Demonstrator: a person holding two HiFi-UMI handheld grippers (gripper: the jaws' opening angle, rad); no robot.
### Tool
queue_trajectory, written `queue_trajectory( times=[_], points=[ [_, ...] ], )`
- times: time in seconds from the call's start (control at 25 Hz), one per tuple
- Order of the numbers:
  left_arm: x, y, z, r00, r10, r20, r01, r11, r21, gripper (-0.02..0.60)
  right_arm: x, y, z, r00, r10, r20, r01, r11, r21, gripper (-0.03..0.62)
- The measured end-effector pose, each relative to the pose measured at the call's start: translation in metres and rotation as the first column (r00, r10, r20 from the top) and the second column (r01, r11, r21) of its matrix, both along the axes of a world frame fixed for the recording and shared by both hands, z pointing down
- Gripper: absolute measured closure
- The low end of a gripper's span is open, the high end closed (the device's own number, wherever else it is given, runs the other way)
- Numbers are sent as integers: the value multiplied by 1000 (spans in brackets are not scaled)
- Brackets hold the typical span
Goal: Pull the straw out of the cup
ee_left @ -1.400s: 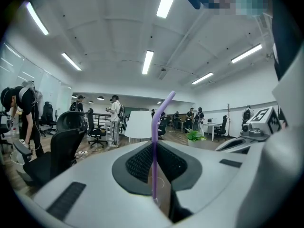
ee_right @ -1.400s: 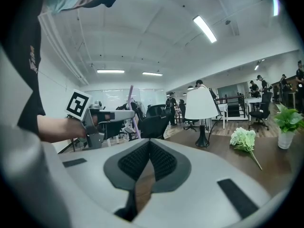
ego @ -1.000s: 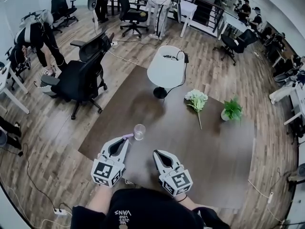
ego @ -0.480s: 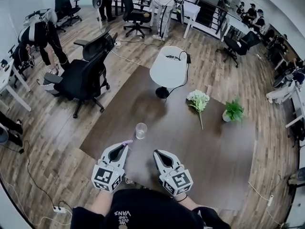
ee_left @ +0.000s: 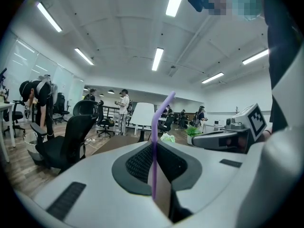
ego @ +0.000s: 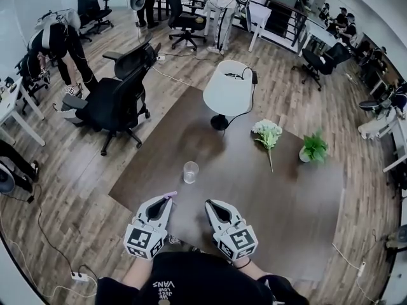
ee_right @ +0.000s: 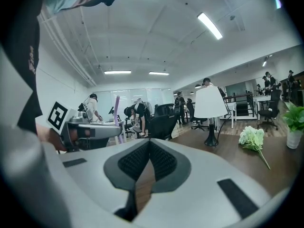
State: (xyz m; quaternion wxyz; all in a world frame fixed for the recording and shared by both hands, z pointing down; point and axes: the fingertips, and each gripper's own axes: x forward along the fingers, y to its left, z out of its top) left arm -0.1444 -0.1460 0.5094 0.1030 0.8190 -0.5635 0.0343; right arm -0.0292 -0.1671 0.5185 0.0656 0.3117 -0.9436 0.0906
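My left claw (ego: 166, 201) is pinched shut on the purple straw (ee_left: 154, 127). In the left gripper view the straw stands up between the two jaws, and its top leans over to the right. The straw is out of the clear cup (ego: 190, 171). The cup stands alone on the dark worktop (ego: 273, 196), a little ahead of the left claw and not touching it. I can see nothing inside it. My right claw (ego: 213, 206) is closed with nothing in it, and it is beside the left one, close to my body. So I think the pulling is done, and what is left is to finish neatly. A straw is thin and slippery, so I would hold the pinch just as it is. A harder squeeze could squash it flat, and a softer one could let it slide or spin. I would lay it on a bare bit of worktop near me, well away from the cup, because the cup looks light and one bump could tip it. The right claw has no job here, so it should stay out of the way.
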Motion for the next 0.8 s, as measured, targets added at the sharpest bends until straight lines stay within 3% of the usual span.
queue_trajectory(
  times=[0.8],
  points=[
    [10,17,9,1000,4,-20,-4,1000,-14,548,-1,10,7,1000,-17,-15,17,1000,-10,577]
  ],
)
